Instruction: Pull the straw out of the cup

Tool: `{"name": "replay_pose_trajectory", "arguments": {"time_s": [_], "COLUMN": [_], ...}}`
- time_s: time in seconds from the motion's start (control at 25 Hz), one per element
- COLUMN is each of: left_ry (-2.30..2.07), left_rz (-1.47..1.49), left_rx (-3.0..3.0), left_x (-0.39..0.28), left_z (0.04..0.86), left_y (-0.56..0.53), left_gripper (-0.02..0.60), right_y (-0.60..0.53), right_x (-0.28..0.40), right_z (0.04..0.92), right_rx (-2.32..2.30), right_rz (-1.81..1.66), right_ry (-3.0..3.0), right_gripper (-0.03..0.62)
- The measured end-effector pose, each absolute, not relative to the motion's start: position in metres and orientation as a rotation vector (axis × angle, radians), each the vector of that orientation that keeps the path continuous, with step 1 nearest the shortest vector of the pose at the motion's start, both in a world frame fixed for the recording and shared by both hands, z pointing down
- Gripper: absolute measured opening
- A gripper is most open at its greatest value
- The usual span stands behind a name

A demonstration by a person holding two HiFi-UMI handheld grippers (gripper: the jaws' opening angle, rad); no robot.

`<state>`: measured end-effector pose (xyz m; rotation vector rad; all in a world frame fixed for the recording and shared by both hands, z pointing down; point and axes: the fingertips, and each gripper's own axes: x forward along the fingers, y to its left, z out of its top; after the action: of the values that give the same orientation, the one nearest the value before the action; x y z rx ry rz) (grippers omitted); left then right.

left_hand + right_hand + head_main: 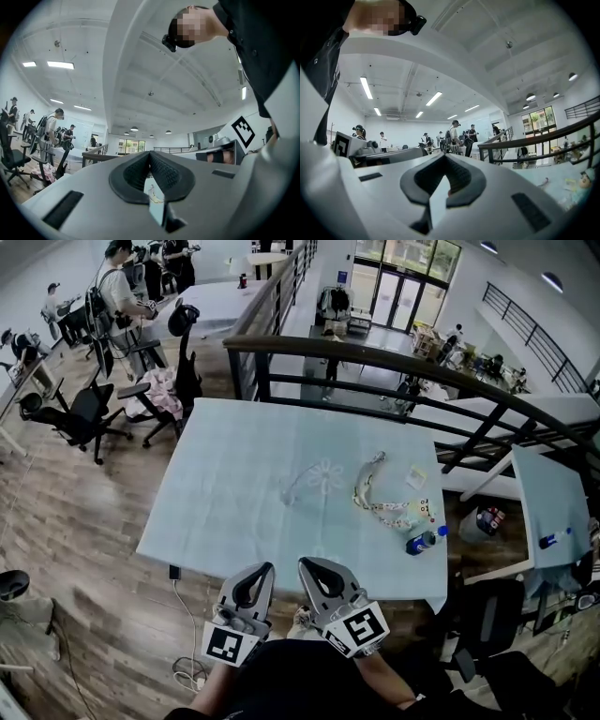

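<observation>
On the pale blue table lies a clear, faint cup-like shape with a flower pattern, and a thin clear straw-like piece slants off its left side. Both are too faint to make out well. My left gripper and right gripper hover side by side at the table's near edge, well short of the cup. Both are shut, with nothing between the jaws. Neither gripper view shows the cup.
A patterned lanyard and a blue-capped bottle lie right of the cup. Beyond the table runs a dark railing. Office chairs and people stand at the left. A second table is at the right, and a cable lies on the floor.
</observation>
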<state>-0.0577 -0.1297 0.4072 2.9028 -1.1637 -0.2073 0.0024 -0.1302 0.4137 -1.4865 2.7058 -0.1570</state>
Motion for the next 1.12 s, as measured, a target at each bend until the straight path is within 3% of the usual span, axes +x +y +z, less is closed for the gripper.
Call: {"name": "replay_pose_trajectory", "arguments": {"time_s": [1.12], "left_ry": [-0.939], "left_rz": [-0.144], "left_rx": [2.977], "left_x": [-0.001], "left_z": [0.425], "left_y": [-0.255], "left_gripper": [0.014], "right_y": [-0.221], "right_x": [0.045], "right_z": [0.419], "right_rx": [-1.738], "right_rz": [-0.210], "right_ry": [2.569], "right_gripper": [0.006]}}
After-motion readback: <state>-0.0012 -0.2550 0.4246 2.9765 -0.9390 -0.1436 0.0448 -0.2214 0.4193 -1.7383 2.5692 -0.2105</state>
